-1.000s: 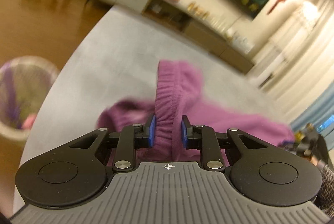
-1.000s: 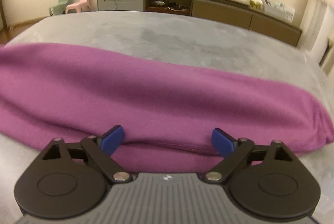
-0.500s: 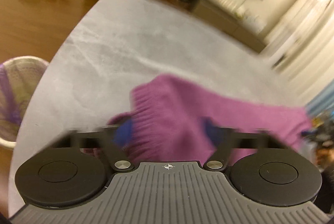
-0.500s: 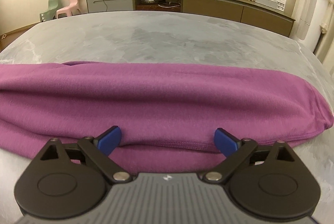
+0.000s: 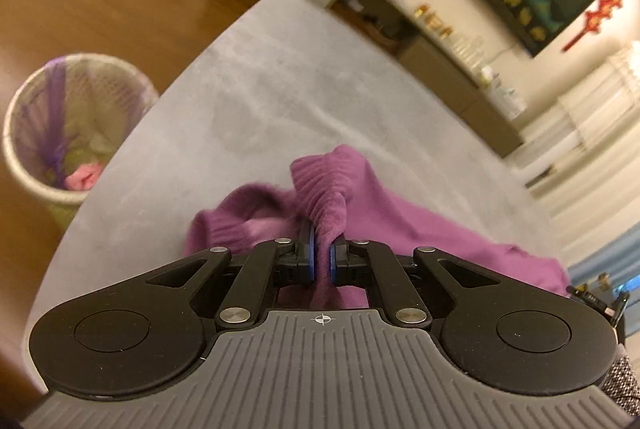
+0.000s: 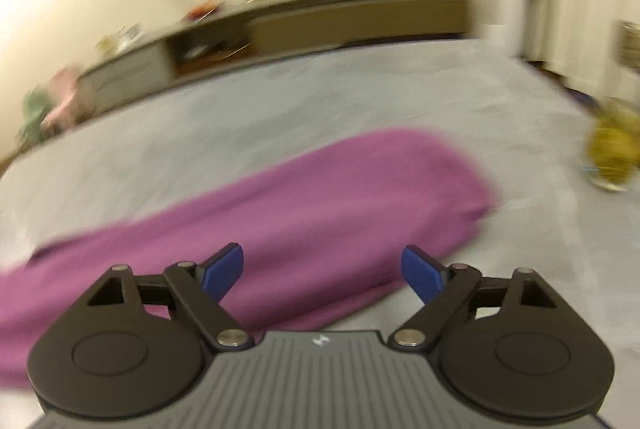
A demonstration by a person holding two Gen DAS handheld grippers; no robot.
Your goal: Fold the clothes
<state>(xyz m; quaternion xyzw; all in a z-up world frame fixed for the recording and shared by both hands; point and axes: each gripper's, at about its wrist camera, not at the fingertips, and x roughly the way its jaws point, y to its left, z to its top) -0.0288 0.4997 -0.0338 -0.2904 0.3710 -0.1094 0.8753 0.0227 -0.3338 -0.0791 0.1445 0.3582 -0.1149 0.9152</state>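
The grey table [image 5: 248, 117] ends in a curved left edge, and beyond it the wooden floor [image 5: 80, 1] drops away with a mesh bin [image 5: 60, 125] standing close to that edge. Bare grey surface runs from the garment to the far edge, where a long sideboard [image 5: 432, 41] lines the wall. In the right wrist view the same bare surface stretches ahead and to the right, up to a blurred yellow object [image 6: 612, 149] near the right edge.

The purple garment [image 5: 420, 233] lies along the near side of the table, close to the left edge at one end. The left gripper [image 5: 321, 261] has its 2 blue fingers [image 5: 307, 253] pressed nearly together on a ribbed cuff or hem of the garment, which stands up in a pinched fold above them; a second ribbed end lies slack on the table just to the left. The rest of the fabric trails off to the right.

In the right wrist view the garment [image 6: 300, 229] shows as a long, smooth, rounded band running from the lower left up toward the right, blurred by motion. The right gripper [image 6: 322, 271] hangs above its near edge with fingers [image 6: 224, 269] spread wide, holding nothing.
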